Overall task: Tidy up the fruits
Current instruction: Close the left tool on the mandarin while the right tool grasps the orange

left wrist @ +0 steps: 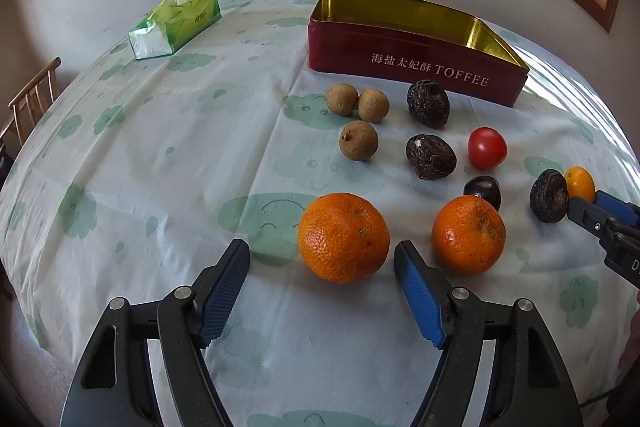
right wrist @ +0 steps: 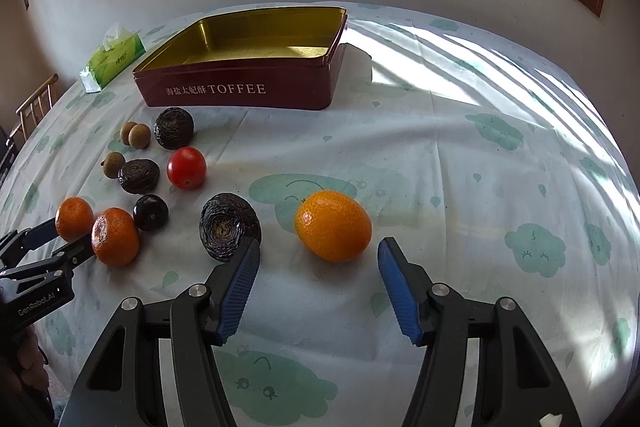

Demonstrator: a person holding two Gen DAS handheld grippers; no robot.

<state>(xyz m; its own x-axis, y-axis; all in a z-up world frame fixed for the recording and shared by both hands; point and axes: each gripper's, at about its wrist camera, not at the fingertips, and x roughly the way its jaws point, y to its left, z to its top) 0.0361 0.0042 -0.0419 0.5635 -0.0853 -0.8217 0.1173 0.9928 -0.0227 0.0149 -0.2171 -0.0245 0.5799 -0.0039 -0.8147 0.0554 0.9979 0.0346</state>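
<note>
Orange peel looks firm yet slick: the tangerine (left wrist: 343,237) lies on the tablecloth (left wrist: 160,167) just ahead of the spread, empty left gripper (left wrist: 322,261). The right gripper (right wrist: 318,259), likewise agape, faces a kumquat (right wrist: 333,225). Both probably suit a light grip across the middle.

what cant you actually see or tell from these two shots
- Toffee tin floor: left wrist view, near wall hides it.
- Right gripper in left wrist view: frame edge cuts its body off.
- Dark round fruit: left wrist view, partly behind an orange.
- Tissue pack lettering: too small.
</note>
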